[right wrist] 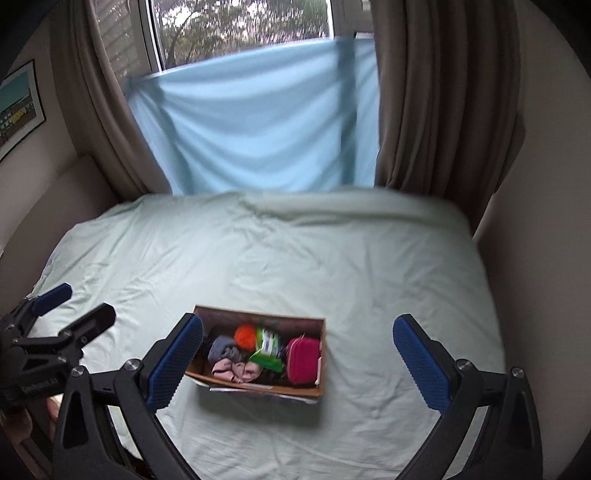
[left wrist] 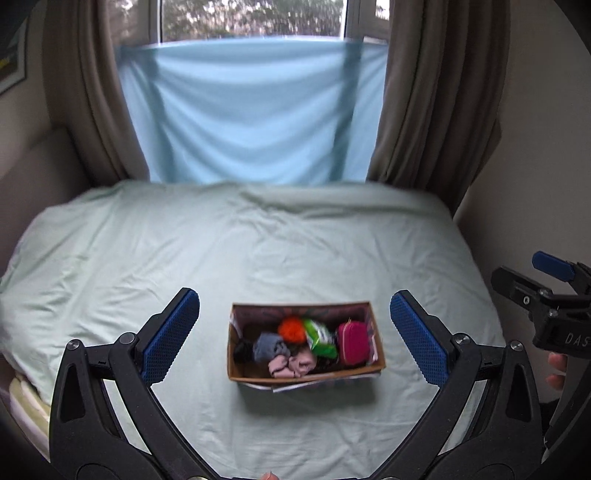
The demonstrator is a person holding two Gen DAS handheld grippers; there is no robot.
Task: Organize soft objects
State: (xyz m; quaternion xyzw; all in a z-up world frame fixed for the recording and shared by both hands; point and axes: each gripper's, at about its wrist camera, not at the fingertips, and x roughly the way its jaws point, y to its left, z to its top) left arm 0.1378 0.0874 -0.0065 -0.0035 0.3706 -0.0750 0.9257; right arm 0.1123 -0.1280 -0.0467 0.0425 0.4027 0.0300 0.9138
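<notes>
Both wrist views are up, and I have the open brown cardboard box (left wrist: 236, 354) sitting on the pale green bed sheet (left wrist: 221, 258), near the foot of the bed, dead ahead at twelve o'clock from the left camera. Inside it, from nine o'clock across to three: a folded grey cloth (left wrist: 269, 345), a fluffy orange ball (left wrist: 291, 329) behind it, a crumpled pink cloth (left wrist: 291, 365) at the front wall, a green-and-white packet (left wrist: 320, 338) standing tilted in the middle, and a magenta zip pouch (left wrist: 354, 342) against the right-hand wall. Everything soft that I can see is in the box.

My left gripper (left wrist: 294, 334) hangs above the sheet with its blue-padded fingers (left wrist: 171, 336) spread wide apart, nothing between them; the box sits framed in the gap but well below. My right gripper (right wrist: 297, 360) is likewise spread wide and empty, and from its camera the box lies at about eleven o'clock, partly behind the near pad.

At twelve o'clock beyond the bed, a light blue sheet (right wrist: 258, 122) hangs across the window (right wrist: 240, 26), flanked by brown curtains (right wrist: 436, 92). A framed picture (right wrist: 18, 107) is on the wall at ten o'clock.
</notes>
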